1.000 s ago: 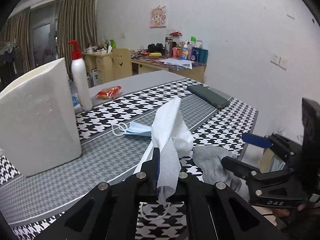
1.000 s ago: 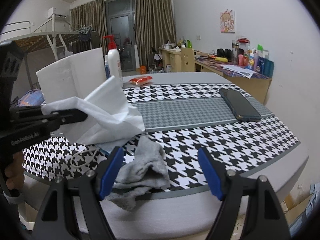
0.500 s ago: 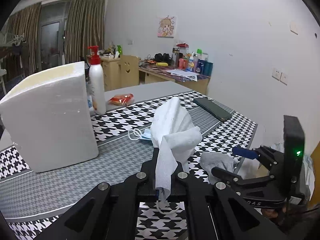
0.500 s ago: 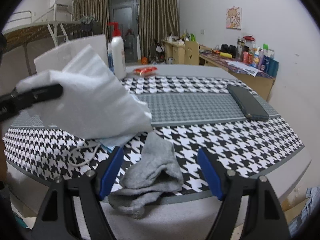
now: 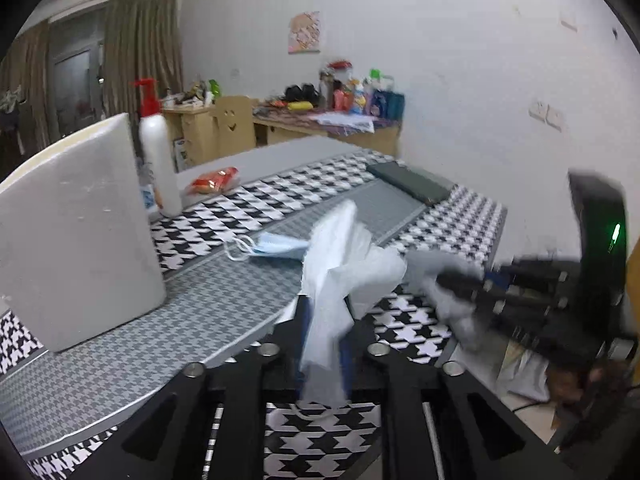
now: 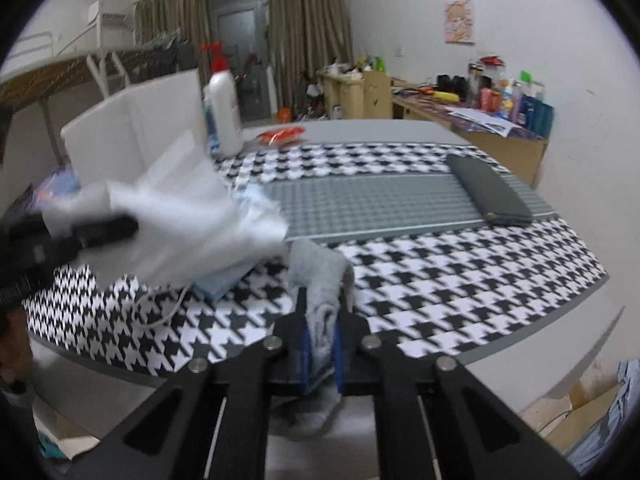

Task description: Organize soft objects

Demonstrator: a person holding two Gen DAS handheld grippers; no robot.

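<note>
Between the blue pads of my left gripper (image 5: 324,344) is a white tissue (image 5: 344,264). My right gripper (image 6: 320,344), black with blue pads, has a grey sock (image 6: 320,276). Ahead is a black-and-white houndstooth cloth (image 6: 460,276), a light blue mask (image 5: 280,245) and a white bottle (image 6: 222,116) with red pump.

White walls (image 5: 460,60) are seen around the room, with a small poster (image 6: 460,22) hung on one. Brown curtains (image 6: 308,40) are drawn beside a dark door (image 6: 236,44). A cluttered wooden desk (image 6: 480,128) is set against the wall, with a wooden chair (image 5: 234,126) near it. A metal bunk bed (image 6: 72,68) is seen at the left. Wall sockets (image 5: 546,114) are fitted at the right.
</note>
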